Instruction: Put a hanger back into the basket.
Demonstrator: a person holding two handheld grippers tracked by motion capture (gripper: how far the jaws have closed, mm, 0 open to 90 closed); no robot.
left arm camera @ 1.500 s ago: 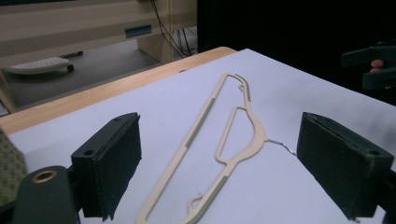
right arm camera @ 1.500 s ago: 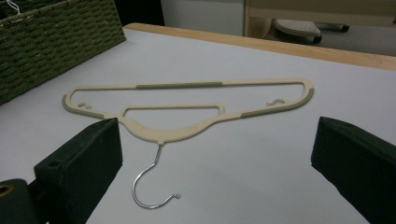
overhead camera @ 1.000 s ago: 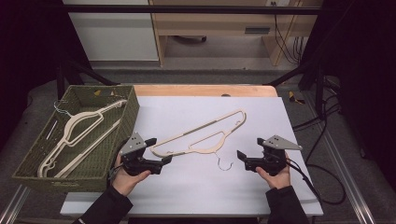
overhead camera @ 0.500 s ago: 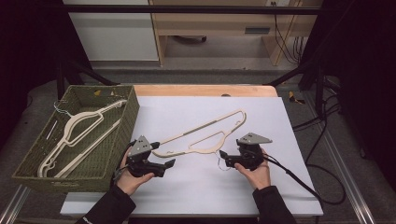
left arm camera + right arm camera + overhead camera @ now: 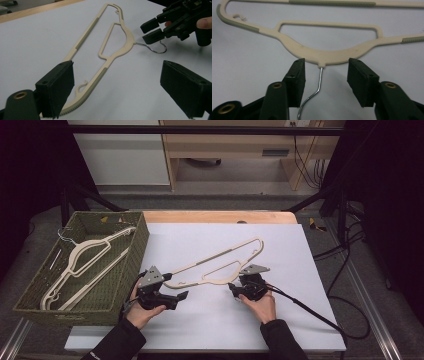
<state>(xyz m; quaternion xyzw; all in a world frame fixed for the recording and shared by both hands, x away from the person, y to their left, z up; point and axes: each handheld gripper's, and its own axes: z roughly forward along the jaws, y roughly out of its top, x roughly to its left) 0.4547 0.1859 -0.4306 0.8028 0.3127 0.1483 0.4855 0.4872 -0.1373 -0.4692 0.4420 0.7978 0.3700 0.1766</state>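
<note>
Cream hanger (image 5: 220, 265): laid flat on white table (image 5: 300, 320), right of green basket (image 5: 107, 297). Right gripper (image 5: 324, 75): jaws just closing, set either side of wire hook (image 5: 318, 86), not yet pressing. Left gripper (image 5: 117, 87): jaws held wide apart at hanger's end, nothing gripped

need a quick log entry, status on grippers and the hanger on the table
Right gripper jaws just closing, astride metal hook, not yet pinching. Left gripper open by hanger end. Hanger flat on table. Nothing blocking.
</note>
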